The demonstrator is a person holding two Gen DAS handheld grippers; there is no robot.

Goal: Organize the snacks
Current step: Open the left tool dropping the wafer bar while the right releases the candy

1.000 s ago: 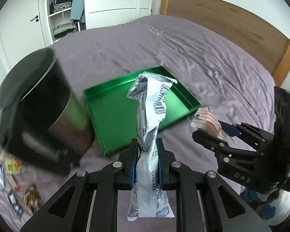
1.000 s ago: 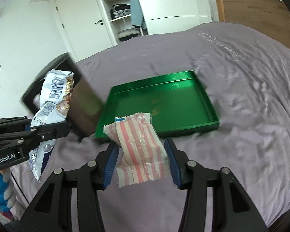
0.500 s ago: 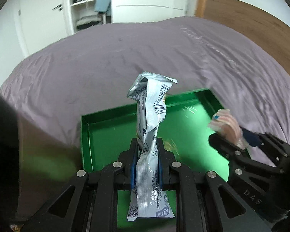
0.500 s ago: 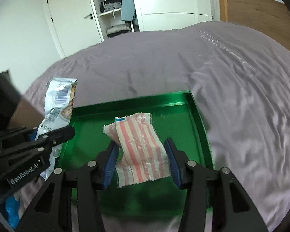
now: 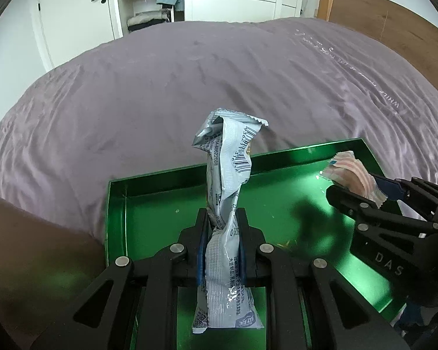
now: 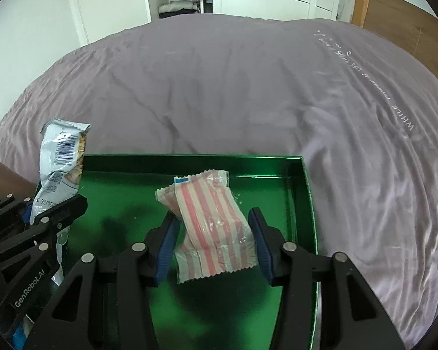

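Two packets over one green tray [image 6: 305, 192] on the bed: left gripper [image 5: 221, 233] clenched on a silver snack packet [image 5: 229, 175], right gripper [image 6: 214, 243] grasping a pink-striped packet [image 6: 210, 218].

both grippers moved in over the green tray [image 5: 160, 227]: a second ago it lay ahead on the purple bedspread [image 5: 160, 87], now it fills the lower part of both wrist views. silver packet [image 5: 227, 204] in left gripper [image 5: 220, 233] and pink-striped packet [image 6: 210, 221] in right gripper [image 6: 211, 239] now hang above the tray floor instead of short of it. dark bin, big at left a second ago, now just a brown sliver [image 5: 29, 248] at the left edge. loose snacks on the bed out of frame
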